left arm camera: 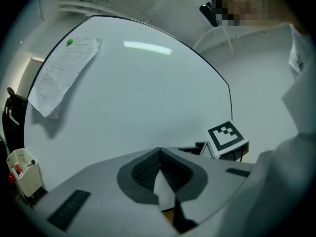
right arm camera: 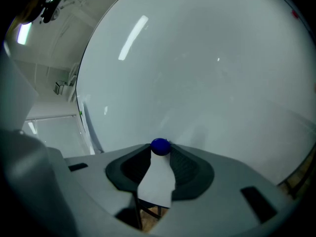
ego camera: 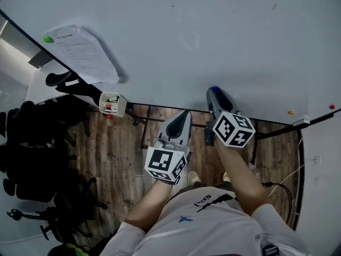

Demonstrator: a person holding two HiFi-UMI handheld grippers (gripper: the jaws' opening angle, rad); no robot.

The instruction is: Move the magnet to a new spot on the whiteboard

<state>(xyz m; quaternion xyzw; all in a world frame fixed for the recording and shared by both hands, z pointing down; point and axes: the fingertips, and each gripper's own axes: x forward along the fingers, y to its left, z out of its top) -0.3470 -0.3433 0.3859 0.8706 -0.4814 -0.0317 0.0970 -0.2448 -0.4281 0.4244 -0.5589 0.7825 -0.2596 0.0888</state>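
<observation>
A small round blue magnet sits pinched at the very tips of my right gripper, which is shut on it. In the head view the blue magnet and right gripper are against the lower part of the whiteboard; whether the magnet touches the board I cannot tell. My left gripper hangs lower and to the left, below the board's bottom edge. Its tips are shut with nothing between them.
A sheet of paper hangs under a green magnet at the board's left. A white marker holder sits on the bottom edge. Orange and red magnets are at the right. Black chairs stand on the left.
</observation>
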